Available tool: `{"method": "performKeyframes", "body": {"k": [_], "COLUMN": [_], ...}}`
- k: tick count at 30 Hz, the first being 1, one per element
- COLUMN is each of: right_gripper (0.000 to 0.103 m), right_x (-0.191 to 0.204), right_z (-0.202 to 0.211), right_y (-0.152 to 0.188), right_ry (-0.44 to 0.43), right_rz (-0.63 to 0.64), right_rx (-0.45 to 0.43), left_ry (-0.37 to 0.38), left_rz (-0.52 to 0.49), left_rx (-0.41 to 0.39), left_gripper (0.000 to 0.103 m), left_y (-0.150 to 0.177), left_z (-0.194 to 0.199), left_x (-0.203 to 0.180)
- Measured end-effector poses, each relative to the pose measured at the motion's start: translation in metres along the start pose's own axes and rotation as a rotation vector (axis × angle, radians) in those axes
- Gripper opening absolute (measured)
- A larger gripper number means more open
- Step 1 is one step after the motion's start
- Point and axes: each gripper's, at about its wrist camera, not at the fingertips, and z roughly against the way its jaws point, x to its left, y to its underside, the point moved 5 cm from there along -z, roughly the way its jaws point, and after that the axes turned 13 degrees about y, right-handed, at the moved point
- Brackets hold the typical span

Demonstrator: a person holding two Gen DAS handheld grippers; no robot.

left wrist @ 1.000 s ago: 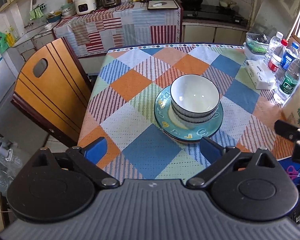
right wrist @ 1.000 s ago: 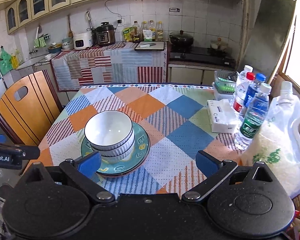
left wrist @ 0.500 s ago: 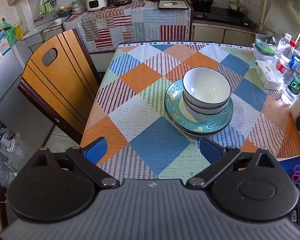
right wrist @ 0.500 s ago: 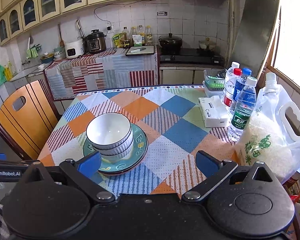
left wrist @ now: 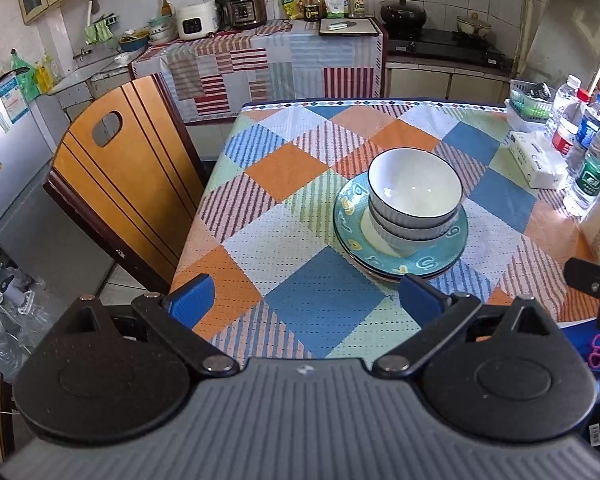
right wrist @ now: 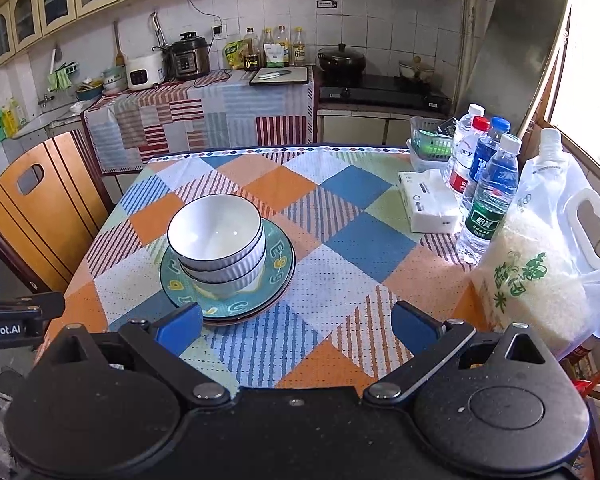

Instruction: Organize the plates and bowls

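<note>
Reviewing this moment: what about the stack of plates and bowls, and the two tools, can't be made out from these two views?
- Plate count: in both views the bowls and the top plate cover the lower plates; only thin edges show.
- Bowl count: nested, only rims show; seemingly three.
- Right tool in the left wrist view: cut off by the right edge.
- Left tool in the right wrist view: cut off by the left edge.

Tabletop (right wrist: pixel 352 224) with patchwork cloth: tissue pack (right wrist: pixel 430 204), three water bottles (right wrist: pixel 488 200) and rice bag (right wrist: pixel 536 276) along right edge; wooden chair (left wrist: pixel 124 184) at left.
</note>
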Motion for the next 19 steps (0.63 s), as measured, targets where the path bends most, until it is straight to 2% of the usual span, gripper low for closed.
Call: {"method": "performKeyframes", "body": {"k": [5,15,19], "right_gripper": [0.102,0.102,0.102], "right_x": [0.0029,0.0037,0.0030], "right_z": [-0.0009,-0.0074,-0.0097], "right_y": [0.0013,0.0038,0.0046], "right_ry": [0.006,0.006,0.002], "right_rz": [0.020,0.030,0.035], "right_rx": [0.000,0.020,0.025], "left_ry": [-0.016,0.025,0.014], "left_rz": [-0.005,0.018,0.009], "left_rx": [0.015,0.023,0.022], "left_gripper": [0.100,0.100,0.100], "left_y": [0.0013,0.0001,-0.0001], "left_z": [-0.0013,-0.0040,-0.0037], "left_x": [0.0016,0.0056,0.0050]}}
